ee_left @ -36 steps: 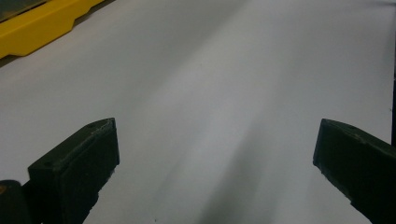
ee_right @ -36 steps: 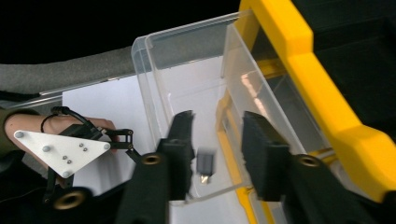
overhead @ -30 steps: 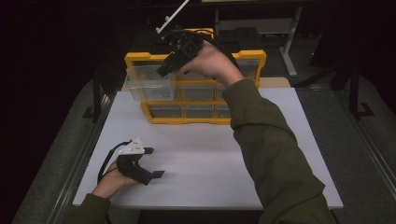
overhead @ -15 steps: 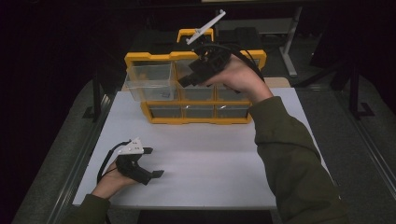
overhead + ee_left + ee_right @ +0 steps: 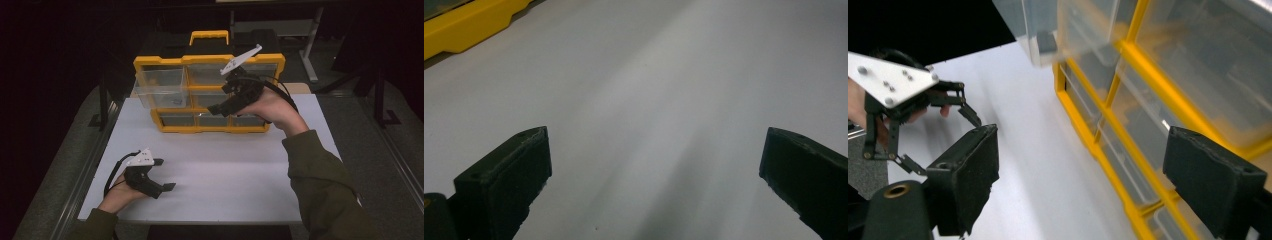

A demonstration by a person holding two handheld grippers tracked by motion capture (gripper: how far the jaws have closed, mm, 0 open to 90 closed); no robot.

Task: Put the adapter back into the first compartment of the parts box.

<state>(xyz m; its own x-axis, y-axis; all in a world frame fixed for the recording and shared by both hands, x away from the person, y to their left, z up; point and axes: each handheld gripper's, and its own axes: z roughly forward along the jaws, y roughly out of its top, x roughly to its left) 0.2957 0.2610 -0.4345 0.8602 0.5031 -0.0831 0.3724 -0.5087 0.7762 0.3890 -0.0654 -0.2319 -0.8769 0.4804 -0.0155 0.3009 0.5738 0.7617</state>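
The right tool (image 5: pixel 216 108) hovers, jaws wide and empty, before the yellow drawer cabinet (image 5: pixel 207 93) — one clear drawer (image 5: pixel 160 88) juts out, its contents too blurred to name. The left tool (image 5: pixel 165 175), also wide, rests on the white worktop (image 5: pixel 240 170).

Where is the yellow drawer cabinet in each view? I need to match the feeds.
High view: the cabinet stands upper centre, at the white board's far edge.
Left gripper view: a yellow corner of it at top left.
Right gripper view: its frame and clear drawers cover the right half.
Shared landmark: the white board it stands on.
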